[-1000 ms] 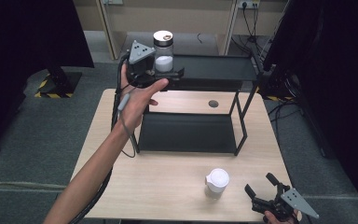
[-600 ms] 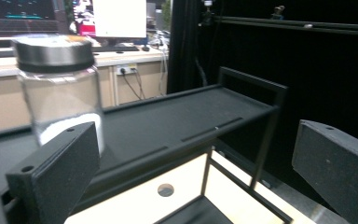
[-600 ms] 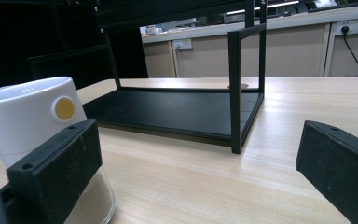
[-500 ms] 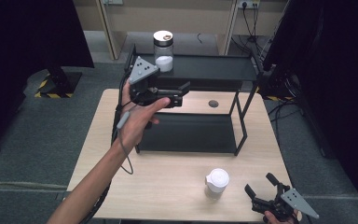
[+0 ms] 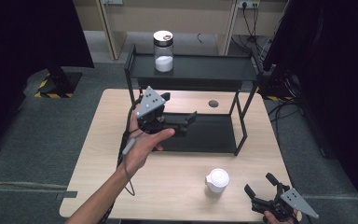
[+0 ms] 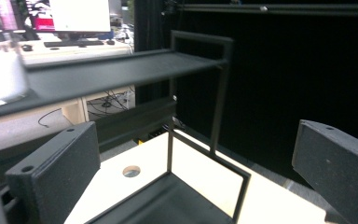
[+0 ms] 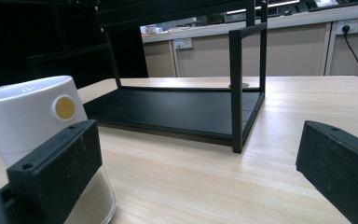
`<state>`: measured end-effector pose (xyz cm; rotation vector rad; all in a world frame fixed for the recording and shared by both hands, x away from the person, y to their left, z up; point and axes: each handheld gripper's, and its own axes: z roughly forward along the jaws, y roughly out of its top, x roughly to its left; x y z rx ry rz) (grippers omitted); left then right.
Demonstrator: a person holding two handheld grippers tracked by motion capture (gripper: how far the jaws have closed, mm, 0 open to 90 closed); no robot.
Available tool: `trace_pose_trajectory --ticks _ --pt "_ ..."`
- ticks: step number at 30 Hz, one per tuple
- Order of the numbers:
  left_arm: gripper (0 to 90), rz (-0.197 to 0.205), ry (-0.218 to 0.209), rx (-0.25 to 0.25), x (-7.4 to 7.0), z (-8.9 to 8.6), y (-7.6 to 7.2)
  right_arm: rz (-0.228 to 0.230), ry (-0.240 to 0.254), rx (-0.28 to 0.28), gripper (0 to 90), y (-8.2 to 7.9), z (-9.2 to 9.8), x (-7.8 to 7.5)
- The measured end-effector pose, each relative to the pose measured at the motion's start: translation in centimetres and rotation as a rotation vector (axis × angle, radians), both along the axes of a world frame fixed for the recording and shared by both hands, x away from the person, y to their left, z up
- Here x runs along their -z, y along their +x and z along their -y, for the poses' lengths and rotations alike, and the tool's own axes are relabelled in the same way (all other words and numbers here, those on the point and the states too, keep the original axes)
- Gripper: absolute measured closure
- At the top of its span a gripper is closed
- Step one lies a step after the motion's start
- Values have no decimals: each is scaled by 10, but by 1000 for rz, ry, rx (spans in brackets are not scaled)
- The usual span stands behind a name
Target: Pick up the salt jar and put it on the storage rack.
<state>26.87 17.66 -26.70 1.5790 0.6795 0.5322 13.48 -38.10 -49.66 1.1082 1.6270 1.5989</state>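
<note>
Your left gripper (image 5: 186, 122): jaws apart, empty, over black metal two-tier shelf (image 5: 196, 70). Your right gripper (image 5: 261, 192): jaws apart, empty; white-lidded glass jar of sand (image 5: 216, 183) just beside its fingers.

light: even, overhead, table (image 5: 182, 186) bright | surrounds: dark curtains | shadows: soft | blur: far left of left gripper view smeared | glare: none
</note>
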Motion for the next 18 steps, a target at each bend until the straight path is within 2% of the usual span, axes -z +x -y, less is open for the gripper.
trace_pose_trajectory --ticks 6,11,18 --pt "1 13 -16 54 20 4 -10 0 1 1 1 0 0 0" --pt "1 27 -2 85 32 7 -18 0 2 0 2 0 0 0" --pt "1 52 -2 108 54 8 -28 0 3 1 2 0 0 0"
